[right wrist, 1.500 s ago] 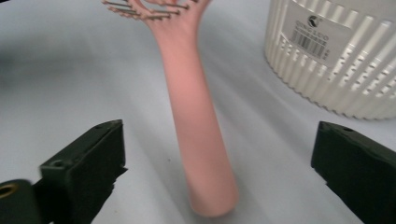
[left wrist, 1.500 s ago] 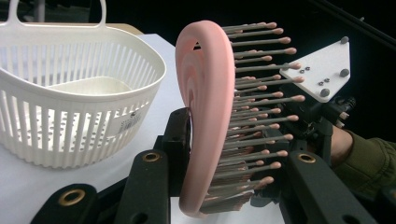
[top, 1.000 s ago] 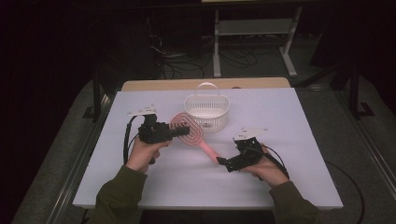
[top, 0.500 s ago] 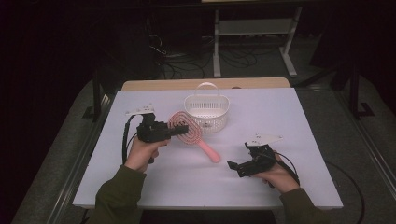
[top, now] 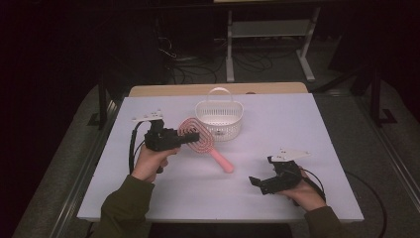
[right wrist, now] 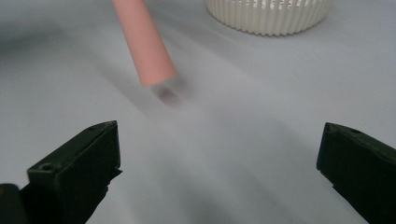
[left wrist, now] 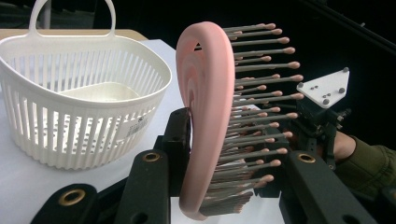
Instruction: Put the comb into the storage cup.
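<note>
While the left gripper clamped the brush, the table scene read as follows.

Left gripper [top: 190, 138]: closed on the head of the pink hairbrush [top: 198, 140]; in the left gripper view one jaw pressed the smooth back of the head and the other sat against the bristles [left wrist: 261, 88].

Hairbrush: held off the table, its head just in front of the basket [top: 219, 119] and its handle [top: 221, 161] slanting down toward the near right; whether the handle tip touched the table could not be told.

Right gripper [top: 257, 182]: jaws wide apart with nothing between them, low over the table near the front right, well apart from the brush handle.

Right gripper view: the pink handle end [right wrist: 147, 51] hung ahead of the spread jaws, blurred, with a faint shadow under it and the basket's ribbed base beyond.

Basket: white, slatted, with a loop handle, standing upright at the far middle of the table [top: 307, 129]; its inside looked bare in the left gripper view.

Table: covered in white, both of the person's forearms in dark green sleeves resting over its near edge.
</note>
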A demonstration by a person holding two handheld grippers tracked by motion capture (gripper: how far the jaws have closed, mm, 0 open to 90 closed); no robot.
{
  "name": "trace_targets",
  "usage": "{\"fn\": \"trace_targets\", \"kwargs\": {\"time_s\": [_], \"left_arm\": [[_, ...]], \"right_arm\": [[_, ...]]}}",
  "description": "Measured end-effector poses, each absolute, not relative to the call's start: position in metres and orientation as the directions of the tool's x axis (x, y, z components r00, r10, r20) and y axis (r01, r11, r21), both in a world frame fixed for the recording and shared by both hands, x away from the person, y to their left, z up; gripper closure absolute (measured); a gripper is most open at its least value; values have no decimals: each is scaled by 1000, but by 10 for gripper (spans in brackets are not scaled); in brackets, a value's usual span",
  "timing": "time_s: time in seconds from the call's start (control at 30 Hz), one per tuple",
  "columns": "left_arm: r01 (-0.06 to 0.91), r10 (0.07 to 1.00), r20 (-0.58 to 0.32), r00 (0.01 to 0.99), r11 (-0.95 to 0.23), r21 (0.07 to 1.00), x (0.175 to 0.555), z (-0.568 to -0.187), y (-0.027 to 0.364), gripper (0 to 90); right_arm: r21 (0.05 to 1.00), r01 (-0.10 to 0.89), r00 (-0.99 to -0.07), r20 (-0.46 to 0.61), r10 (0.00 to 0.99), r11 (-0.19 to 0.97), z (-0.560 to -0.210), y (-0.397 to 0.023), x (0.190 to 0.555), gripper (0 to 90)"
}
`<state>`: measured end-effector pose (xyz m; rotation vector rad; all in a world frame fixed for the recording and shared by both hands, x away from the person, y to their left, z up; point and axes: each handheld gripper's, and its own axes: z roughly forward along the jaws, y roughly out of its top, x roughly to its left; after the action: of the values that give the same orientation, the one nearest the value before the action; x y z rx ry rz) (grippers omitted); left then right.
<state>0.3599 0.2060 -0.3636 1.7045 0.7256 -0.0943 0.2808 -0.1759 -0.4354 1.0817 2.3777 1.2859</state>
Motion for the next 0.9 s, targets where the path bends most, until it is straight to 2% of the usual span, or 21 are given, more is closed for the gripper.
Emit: {"fn": "trace_targets", "kwargs": {"time_s": [0.27, 0.9], "left_arm": [[507, 397, -438, 807, -85, 858, 360, -361, 205, 648], [480, 363, -429, 827, -59, 875, 365, -345, 201, 648]], "right_arm": [[795, 512, -687, 152, 710, 325, -440, -188, 275, 0], [782, 510, -701, 137, 700, 359, -443, -183, 276, 0]]}}
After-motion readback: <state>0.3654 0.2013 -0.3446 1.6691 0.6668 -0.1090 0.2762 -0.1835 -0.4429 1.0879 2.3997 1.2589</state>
